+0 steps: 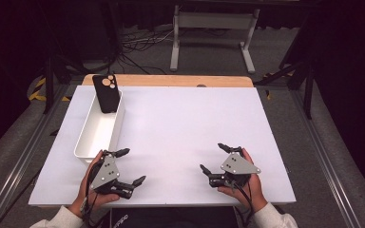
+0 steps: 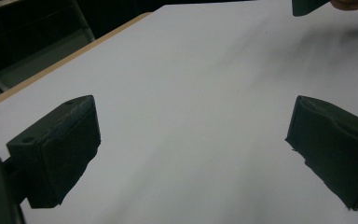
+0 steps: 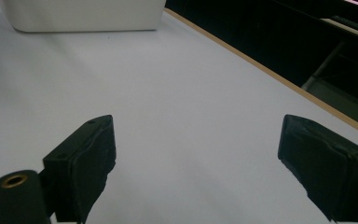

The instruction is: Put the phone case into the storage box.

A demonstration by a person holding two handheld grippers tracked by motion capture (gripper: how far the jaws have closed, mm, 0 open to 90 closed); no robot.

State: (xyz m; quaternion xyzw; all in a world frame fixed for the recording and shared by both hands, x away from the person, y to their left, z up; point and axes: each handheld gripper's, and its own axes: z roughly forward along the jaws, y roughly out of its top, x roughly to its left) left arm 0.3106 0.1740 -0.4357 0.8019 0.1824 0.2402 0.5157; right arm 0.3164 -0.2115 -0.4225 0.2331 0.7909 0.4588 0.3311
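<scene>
- High view: left gripper [image 1: 132,166] and right gripper [image 1: 213,157] rest on the tabletop [image 1: 185,128], both jaws spread wide, holding nothing.
- Phone case [image 1: 106,93] leans upright in the white bin [image 1: 100,129], far end.
- Judgement: case looks already placed, or pickup not begun; cannot tell.

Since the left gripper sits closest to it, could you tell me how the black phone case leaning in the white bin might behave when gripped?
The black phone case looks thin and hollow, so probably light and somewhat flexible. It leans upright against the far end of the white bin, so a nudge may well tip it flat. Its matte surface probably grips reasonably.
</scene>
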